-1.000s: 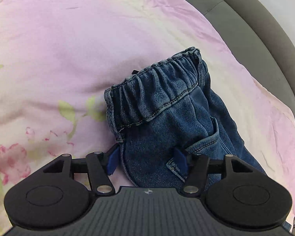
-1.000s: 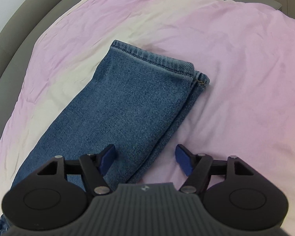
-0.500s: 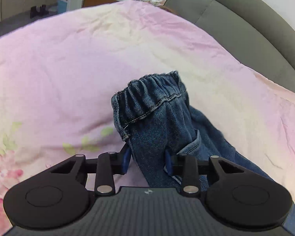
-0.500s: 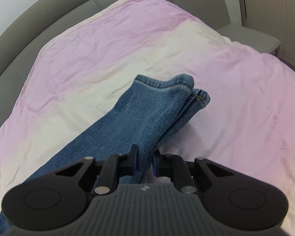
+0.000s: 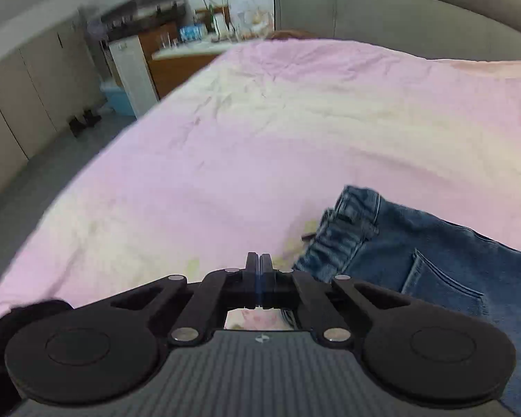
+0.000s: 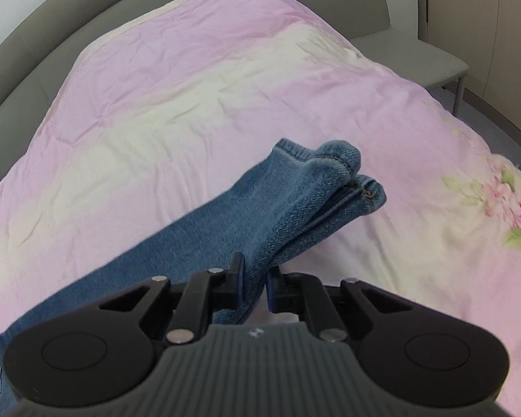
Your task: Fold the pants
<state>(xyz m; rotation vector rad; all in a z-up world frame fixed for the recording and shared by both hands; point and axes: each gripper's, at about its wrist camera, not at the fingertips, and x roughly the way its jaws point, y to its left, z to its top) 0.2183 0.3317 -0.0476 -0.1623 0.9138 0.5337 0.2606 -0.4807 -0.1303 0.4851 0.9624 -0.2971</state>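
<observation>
Blue denim pants lie on a pink bedspread. In the left wrist view the elastic waistband (image 5: 344, 232) and a back pocket (image 5: 441, 278) lie to the right of my left gripper (image 5: 259, 260), whose fingers are pressed together with no cloth between them. In the right wrist view my right gripper (image 6: 253, 278) is shut on the pant legs (image 6: 260, 229) and holds them raised; the hem ends (image 6: 344, 177) stick up beyond the fingers.
The pink bedspread (image 5: 260, 146) has a floral print at its edge (image 6: 517, 208). A grey headboard (image 5: 399, 10) curves behind. A grey chair (image 6: 416, 55) stands at the bed's far right. Cabinets and a wooden desk (image 5: 177, 59) stand beyond the bed's left side.
My left gripper has let the waistband go, shut empty and swung left; the waistband now lies on the bed. My right gripper has lifted the pant legs higher.
</observation>
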